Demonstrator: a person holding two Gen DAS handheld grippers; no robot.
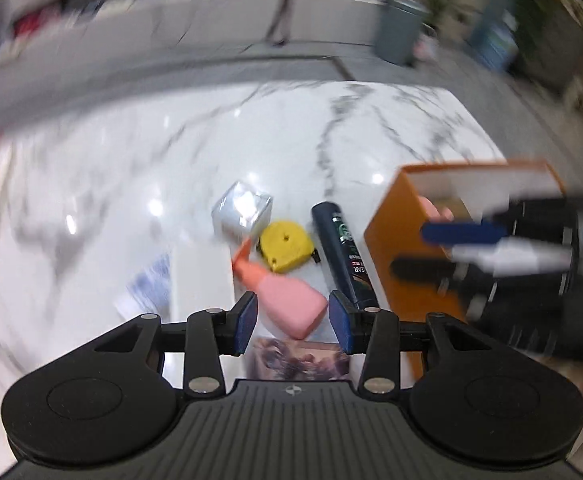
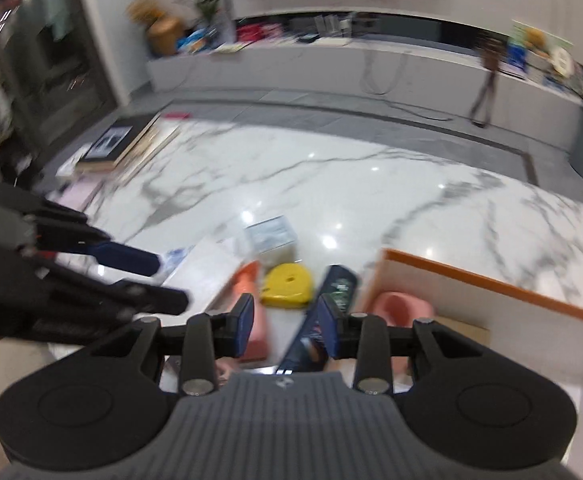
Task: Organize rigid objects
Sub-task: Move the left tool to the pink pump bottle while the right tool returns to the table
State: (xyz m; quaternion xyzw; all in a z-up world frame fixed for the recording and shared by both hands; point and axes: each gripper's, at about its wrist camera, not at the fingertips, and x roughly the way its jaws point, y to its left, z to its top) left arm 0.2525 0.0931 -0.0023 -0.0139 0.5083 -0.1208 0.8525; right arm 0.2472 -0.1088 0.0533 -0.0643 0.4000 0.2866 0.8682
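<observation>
On the white marble table (image 1: pixel 131 168) lie a pink spray bottle (image 1: pixel 287 300), a yellow tape measure (image 1: pixel 285 246), a dark shampoo bottle (image 1: pixel 345 254) and a shiny silver box (image 1: pixel 243 210). An orange box (image 1: pixel 395 240) stands open at the right with a pink object (image 2: pixel 401 306) inside. My left gripper (image 1: pixel 293 322) is open and empty, above the pink bottle's base. My right gripper (image 2: pixel 285 326) is open and empty, above the gap between the pink bottle (image 2: pixel 251 304) and the dark bottle (image 2: pixel 331 292). The yellow tape measure (image 2: pixel 287 284) lies just beyond it.
A white flat box (image 1: pixel 201 280) and a picture card (image 1: pixel 299 360) lie near the left gripper. Books (image 2: pixel 123 142) are stacked at the table's far left. The other gripper (image 2: pixel 131 276) reaches in from the left. A low grey bench and a bin (image 1: pixel 399 28) stand beyond the table.
</observation>
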